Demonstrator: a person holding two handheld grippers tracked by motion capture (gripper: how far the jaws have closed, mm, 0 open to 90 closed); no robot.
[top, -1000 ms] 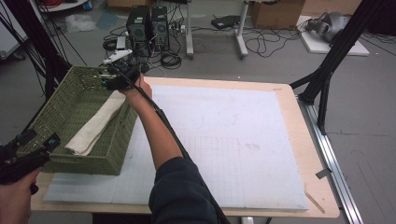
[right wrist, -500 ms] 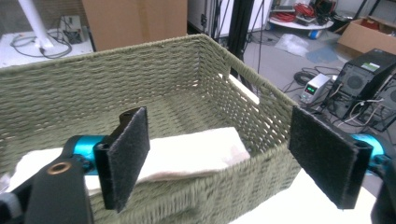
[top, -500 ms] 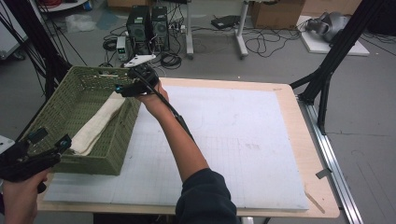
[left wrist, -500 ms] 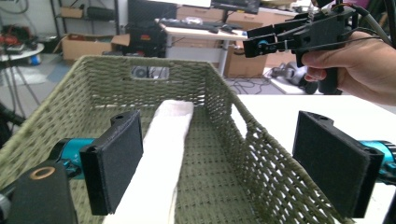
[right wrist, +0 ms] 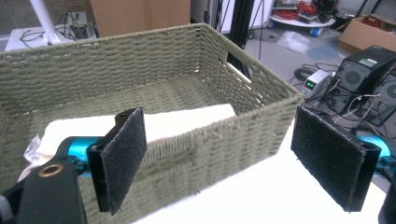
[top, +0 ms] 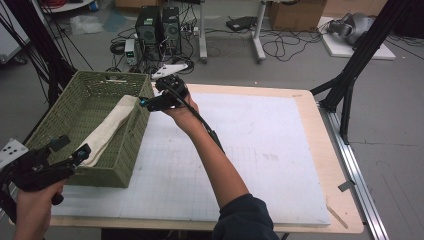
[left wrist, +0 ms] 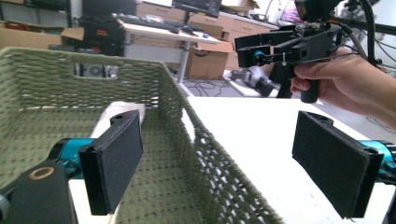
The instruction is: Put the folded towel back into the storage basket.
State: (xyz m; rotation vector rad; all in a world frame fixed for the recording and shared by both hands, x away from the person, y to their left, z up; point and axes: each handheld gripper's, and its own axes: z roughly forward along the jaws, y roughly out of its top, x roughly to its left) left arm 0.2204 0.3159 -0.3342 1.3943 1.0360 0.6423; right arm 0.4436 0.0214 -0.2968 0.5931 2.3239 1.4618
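A green woven basket stands on the left of the table, and a folded cream cloth lies lengthwise inside it. My right gripper hovers open just outside the basket's right rim near the far corner, with nothing between its jaws. In the right gripper view the gripper faces the basket wall, and the cloth lies behind it. My left gripper is open at the basket's near left corner. In the left gripper view the gripper straddles the basket's wall, with the cloth beyond.
A white gridded mat covers the wooden table. Black tripod legs stand off the right far corner. Computer towers and cables lie on the floor behind the table. The other hand's gripper is seen above the mat.
My right gripper has drawn back from over the basket's far end to just outside its right rim. My left gripper has shifted right toward the basket's near corner. The cloth has stayed put.
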